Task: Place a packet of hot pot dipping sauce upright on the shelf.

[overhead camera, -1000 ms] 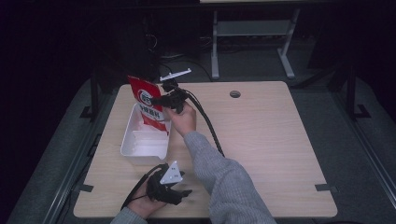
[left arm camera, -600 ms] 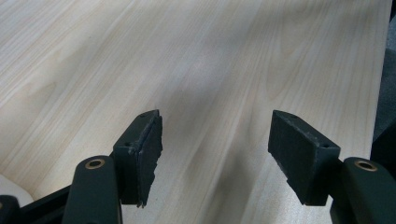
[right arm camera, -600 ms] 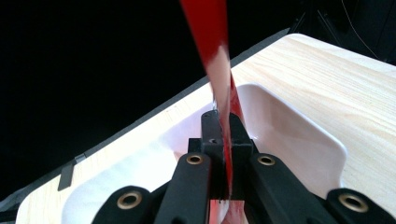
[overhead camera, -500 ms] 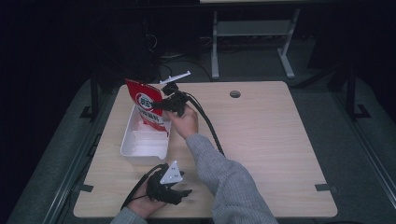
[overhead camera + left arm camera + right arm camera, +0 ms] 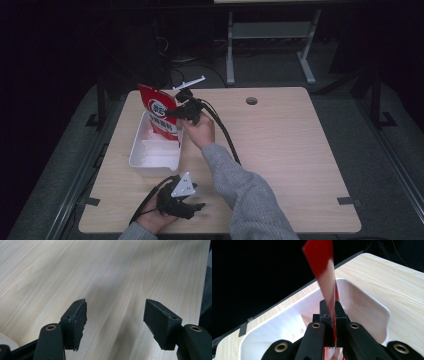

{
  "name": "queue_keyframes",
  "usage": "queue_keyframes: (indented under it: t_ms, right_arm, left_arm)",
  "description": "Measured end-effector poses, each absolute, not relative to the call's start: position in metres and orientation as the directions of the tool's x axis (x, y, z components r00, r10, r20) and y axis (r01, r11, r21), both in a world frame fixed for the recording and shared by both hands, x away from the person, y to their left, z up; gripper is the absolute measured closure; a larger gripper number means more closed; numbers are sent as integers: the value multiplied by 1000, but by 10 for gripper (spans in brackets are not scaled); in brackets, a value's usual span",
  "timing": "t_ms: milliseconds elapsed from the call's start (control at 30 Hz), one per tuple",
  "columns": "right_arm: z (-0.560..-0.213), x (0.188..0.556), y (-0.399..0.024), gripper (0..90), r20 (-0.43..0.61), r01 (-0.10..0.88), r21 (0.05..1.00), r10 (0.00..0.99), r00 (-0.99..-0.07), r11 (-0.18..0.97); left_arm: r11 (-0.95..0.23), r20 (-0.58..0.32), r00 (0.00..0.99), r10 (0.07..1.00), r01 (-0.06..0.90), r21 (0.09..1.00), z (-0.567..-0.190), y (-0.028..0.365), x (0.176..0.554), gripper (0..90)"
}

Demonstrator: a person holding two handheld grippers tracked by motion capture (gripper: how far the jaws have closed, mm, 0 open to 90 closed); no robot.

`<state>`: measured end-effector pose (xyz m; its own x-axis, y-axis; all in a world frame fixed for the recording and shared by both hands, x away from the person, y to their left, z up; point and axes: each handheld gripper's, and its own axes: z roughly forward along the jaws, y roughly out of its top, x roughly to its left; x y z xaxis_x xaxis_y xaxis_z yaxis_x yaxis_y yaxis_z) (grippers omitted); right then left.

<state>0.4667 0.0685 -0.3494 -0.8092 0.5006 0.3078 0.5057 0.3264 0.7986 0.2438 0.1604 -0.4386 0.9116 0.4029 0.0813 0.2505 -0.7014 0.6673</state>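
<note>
A red and white pouch [image 5: 161, 112] hangs upright over the far end of a white tray [image 5: 141, 159] on the wooden table. My right gripper [image 5: 175, 113] is shut on the pouch's edge, held by a hand in a grey sleeve. In the right gripper view the jaws pinch the thin red pouch [image 5: 324, 267] edge-on above the tray [image 5: 367, 305]. My left gripper [image 5: 192, 207] rests near the table's front edge, below the tray, pointing right. In the left gripper view its jaws stand wide apart over bare wood, with nothing between the fingertips [image 5: 80, 312].
The wooden table [image 5: 290, 150] has a round cable hole [image 5: 251, 100] at the back. A black cable [image 5: 225, 135] trails from the right gripper across the table. A metal stand [image 5: 270, 35] sits on the dark floor behind.
The pouch has tilted slightly in the right gripper and stands a little more upright over the tray. The left gripper has stayed in place.
</note>
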Motion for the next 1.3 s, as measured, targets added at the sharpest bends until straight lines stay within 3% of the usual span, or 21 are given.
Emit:
queue_keyframes:
  t_ms: [367,900,1300]
  right_arm:
    - [-349,467,67,883,308,512,794,509,-804,329]
    - [-348,469,58,684,311,530,775,522,-794,344]
    - [-349,468,41,637,325,551,762,535,-780,340]
  left_arm:
    - [-701,81,912,403,251,668,-438,161,244,342]
    - [-702,81,912,401,249,667,-439,160,244,342]
    - [-701,80,912,403,251,668,-439,161,244,342]
